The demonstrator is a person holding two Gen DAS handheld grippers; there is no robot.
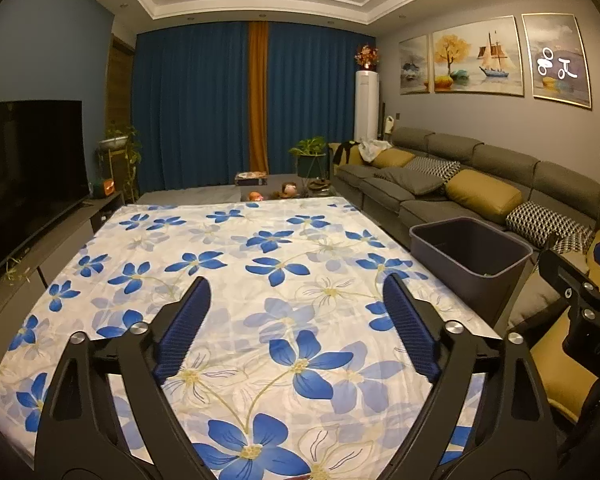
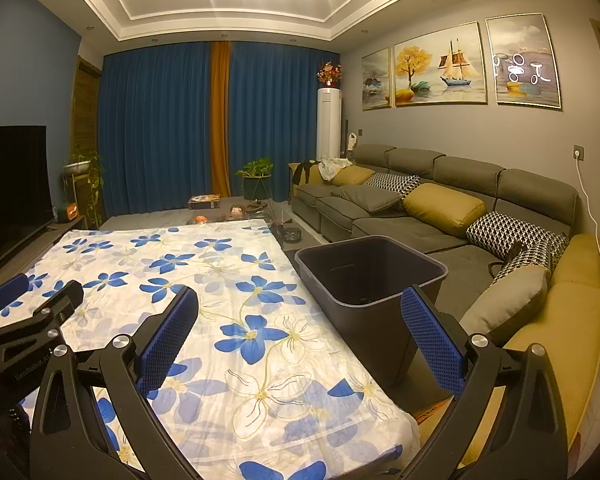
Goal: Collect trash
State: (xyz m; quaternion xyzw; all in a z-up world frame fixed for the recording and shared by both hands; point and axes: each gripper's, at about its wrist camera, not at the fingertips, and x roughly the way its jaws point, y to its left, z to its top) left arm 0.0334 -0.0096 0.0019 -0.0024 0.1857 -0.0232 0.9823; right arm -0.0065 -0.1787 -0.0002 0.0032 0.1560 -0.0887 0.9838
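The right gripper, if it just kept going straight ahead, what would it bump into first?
Probably the bin. The right gripper, jaws open, points over the right edge of the flowered cloth, and the bin stands just beyond, beside that edge. Depth is hard to judge, so it might skim the cloth first.

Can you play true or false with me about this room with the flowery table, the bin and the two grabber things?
1. The left hand-held gripper is open and holds nothing. True.
2. The right hand-held gripper is squeezing a piece of trash. False: it is open, with nothing between its fingers.
3. The bin stands between the table and the sofa. True.
4. The tablecloth has red flowers. False: the flowers are blue and white.
5. The curtains are open and show a window. False: the blue curtains are drawn shut, with an orange strip in the middle.
6. The television is dark. True.
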